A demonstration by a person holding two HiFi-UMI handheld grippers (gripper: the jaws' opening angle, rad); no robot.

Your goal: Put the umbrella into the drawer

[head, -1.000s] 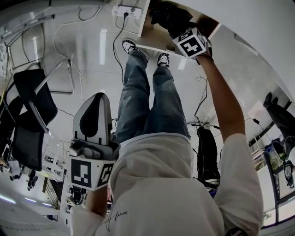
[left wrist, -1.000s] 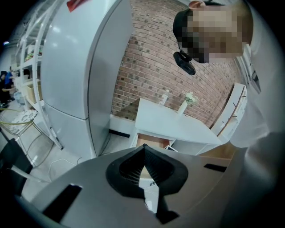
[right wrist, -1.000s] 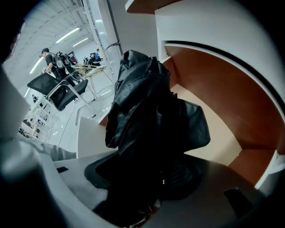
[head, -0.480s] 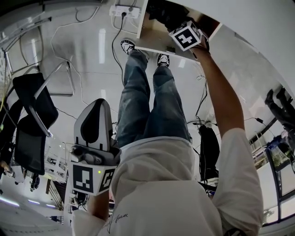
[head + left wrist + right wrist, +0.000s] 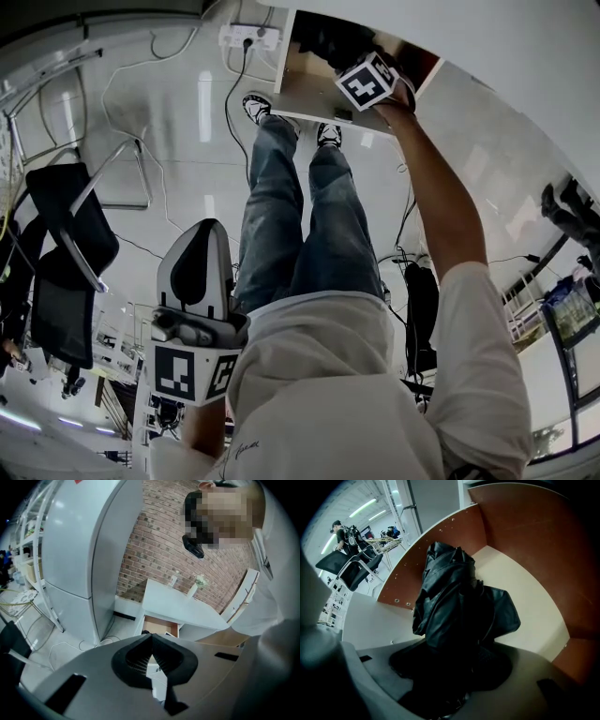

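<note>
The black folded umbrella (image 5: 454, 597) hangs bunched between the jaws of my right gripper (image 5: 454, 672), which is shut on its lower part. It sits inside the open drawer (image 5: 525, 602), over the cream bottom and close to the brown left wall. In the head view the right gripper (image 5: 345, 54) reaches into the drawer (image 5: 309, 94) with the umbrella (image 5: 330, 36) dark ahead of it. My left gripper (image 5: 200, 230) is held near the person's body, shut and holding nothing; its tips (image 5: 151, 638) meet, pointing toward the drawer (image 5: 159, 625).
The person's legs and shoes (image 5: 258, 103) stand right before the drawer. Black chairs (image 5: 66, 216) stand at the left, and a power strip (image 5: 248, 37) with cables lies on the floor. A tall grey cabinet (image 5: 79, 541) stands left of the white desk (image 5: 178, 604). A dark bag (image 5: 422, 309) is at the right.
My right gripper has moved a little left and deeper into the drawer with the umbrella. The left gripper has sunk slightly toward the body, still shut.
</note>
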